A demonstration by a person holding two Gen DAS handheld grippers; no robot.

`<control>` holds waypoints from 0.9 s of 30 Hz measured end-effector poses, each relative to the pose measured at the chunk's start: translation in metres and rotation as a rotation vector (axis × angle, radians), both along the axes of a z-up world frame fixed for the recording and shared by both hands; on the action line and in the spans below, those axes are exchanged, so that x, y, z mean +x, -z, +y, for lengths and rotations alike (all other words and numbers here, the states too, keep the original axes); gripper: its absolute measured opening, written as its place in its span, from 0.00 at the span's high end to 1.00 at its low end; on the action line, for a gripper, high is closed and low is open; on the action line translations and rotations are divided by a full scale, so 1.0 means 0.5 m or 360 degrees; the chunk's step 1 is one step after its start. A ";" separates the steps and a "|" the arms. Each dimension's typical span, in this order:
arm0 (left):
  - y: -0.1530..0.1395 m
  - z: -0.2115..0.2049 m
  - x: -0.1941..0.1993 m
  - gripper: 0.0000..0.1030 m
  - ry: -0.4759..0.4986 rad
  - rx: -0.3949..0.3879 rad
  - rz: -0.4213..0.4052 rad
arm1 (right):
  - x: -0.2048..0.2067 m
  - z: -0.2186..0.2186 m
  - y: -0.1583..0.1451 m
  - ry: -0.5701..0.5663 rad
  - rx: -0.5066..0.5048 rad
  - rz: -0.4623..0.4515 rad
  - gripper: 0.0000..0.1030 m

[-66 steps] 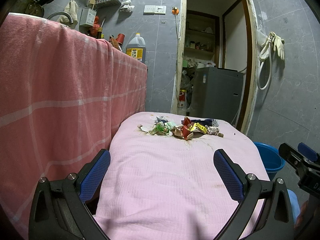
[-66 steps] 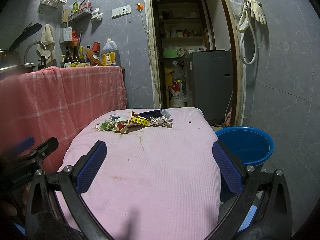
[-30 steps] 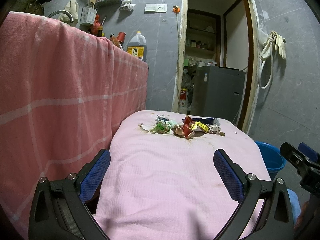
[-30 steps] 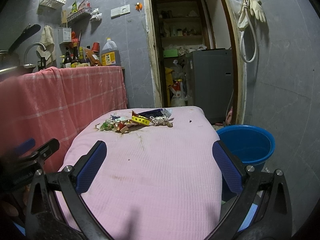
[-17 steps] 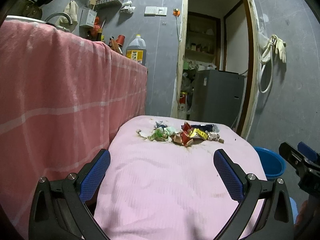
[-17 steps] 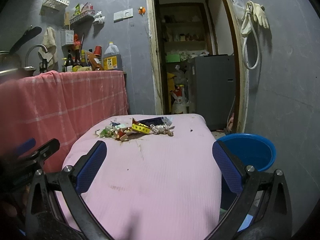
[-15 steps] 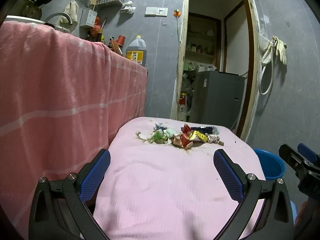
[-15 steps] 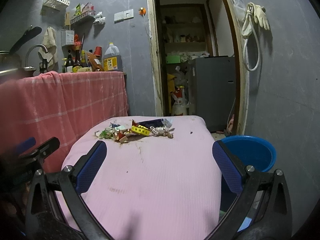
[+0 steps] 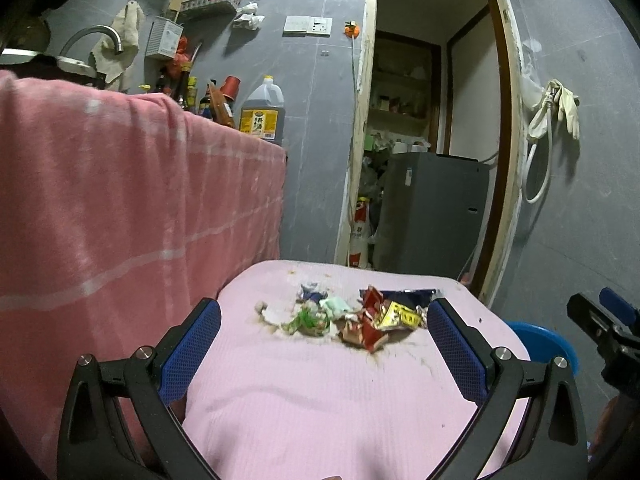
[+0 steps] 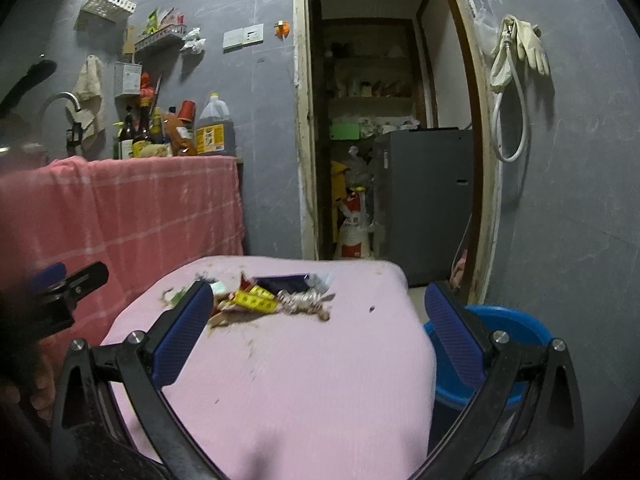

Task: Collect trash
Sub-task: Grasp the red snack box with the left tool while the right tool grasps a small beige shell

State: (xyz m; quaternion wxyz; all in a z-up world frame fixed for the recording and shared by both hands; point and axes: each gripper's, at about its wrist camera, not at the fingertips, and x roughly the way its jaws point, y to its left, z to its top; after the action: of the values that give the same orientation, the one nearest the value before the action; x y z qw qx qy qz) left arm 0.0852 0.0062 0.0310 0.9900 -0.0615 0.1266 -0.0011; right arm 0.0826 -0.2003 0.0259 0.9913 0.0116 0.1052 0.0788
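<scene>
Both your left gripper point(image 9: 323, 340) and right gripper point(image 10: 318, 332) gape wide, empty. Your wrapper pile point(image 9: 348, 314) lies ahead between their fingers on the pink cloth point(image 9: 320, 408).

Ahead of both tongs, the trash pile point(image 9: 344, 318) lies on the tabletop point(image 9: 320, 400), the bucket point(image 10: 508, 328) beside its right edge.

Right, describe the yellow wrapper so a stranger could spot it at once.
Find the pink-covered table beside the blue bucket. The trash pile lies at its far end; the yellow wrapper lies flat there, the only bright yellow piece, between red scraps and a crumpled silvery one.
</scene>
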 end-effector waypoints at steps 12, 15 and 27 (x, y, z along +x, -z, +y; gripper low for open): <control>0.006 -0.025 0.097 0.02 0.0022 0.0052 -0.0046 | 0.101 -0.022 0.003 0.0022 0.0014 -0.0088 0.00; 0.020 -0.029 0.115 0.02 0.0046 0.0049 -0.0006 | 0.136 -0.027 0.020 0.0009 0.0025 -0.0026 0.00; 0.068 -0.029 0.209 0.02 0.0192 -0.0004 0.0340 | 0.267 -0.044 0.092 -0.0123 0.0071 0.0383 0.00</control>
State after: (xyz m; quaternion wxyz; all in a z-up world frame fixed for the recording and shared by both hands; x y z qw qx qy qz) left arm 0.1898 -0.0083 -0.0028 0.9690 -0.0547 0.2348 -0.0544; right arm 0.2162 -0.2222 -0.0200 0.9672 0.0391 0.2220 0.1172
